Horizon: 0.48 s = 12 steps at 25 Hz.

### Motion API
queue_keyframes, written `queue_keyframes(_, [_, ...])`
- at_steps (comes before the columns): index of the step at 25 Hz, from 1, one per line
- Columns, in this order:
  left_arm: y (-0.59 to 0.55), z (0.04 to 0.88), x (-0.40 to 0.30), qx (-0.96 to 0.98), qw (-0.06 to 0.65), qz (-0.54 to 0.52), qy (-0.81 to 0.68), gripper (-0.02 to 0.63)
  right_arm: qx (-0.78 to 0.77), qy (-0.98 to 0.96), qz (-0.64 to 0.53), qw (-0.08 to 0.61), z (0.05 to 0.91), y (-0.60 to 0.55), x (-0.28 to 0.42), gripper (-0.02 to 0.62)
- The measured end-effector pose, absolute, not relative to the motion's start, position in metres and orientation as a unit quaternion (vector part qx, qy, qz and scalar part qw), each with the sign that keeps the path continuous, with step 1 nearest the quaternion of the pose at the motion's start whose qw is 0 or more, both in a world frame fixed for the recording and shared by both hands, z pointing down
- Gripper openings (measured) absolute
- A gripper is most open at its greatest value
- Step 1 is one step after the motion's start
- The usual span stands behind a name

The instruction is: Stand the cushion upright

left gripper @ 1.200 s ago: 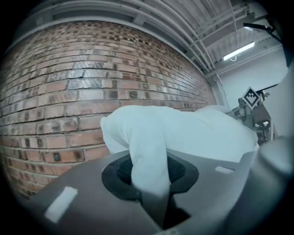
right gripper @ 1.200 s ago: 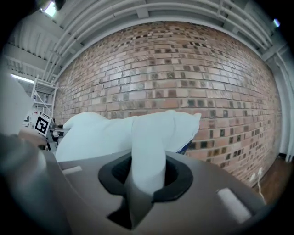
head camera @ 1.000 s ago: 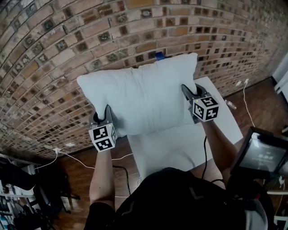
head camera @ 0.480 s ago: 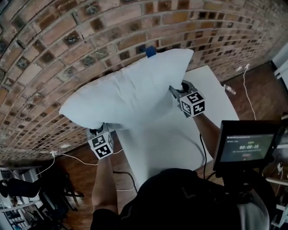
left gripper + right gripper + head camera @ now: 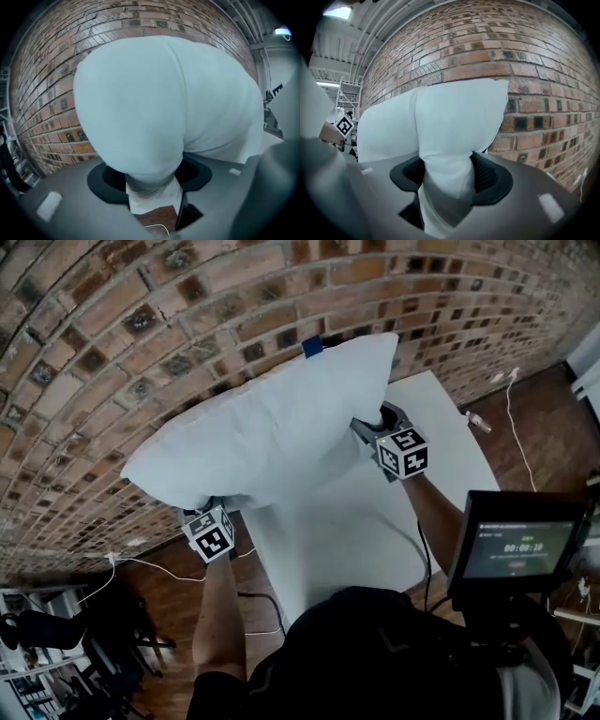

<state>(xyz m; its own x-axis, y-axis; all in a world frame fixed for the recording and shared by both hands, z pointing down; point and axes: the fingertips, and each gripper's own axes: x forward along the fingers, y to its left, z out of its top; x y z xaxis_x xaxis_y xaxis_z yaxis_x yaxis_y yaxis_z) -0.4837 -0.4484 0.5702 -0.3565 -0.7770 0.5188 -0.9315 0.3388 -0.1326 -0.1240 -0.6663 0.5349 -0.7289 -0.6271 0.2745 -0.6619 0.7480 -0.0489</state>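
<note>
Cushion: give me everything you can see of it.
The cushion is plain pale fabric, plump, soft and roughly rectangular. It stands tilted on edge before the brick wall, over the white table's far end. Contact with either is unclear. The left gripper pinches its lower left corner and the right gripper its right edge. Both jaws have just been opening, with fabric between the pads.

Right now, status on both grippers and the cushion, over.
Left gripper, right gripper: jaws just been opening, pads on cushion corners. Cushion upright on its edge at table's far side, by brick wall. Nothing in the way.
</note>
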Motion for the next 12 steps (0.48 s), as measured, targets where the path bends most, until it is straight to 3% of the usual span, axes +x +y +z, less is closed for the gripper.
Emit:
queue_keyframes(6, [-0.415,0.564,-0.487,0.511,0.191,0.204,-0.813,0.318,0.403,-0.894,0.101,0.168,0.535,-0.661,-0.100,0.352])
queue_keyframes(12, [-0.384,0.560,-0.473,0.511,0.194,0.191,-0.815,0.259,0.436,-0.874,0.136,0.166,0.532,-0.636,-0.071,0.365])
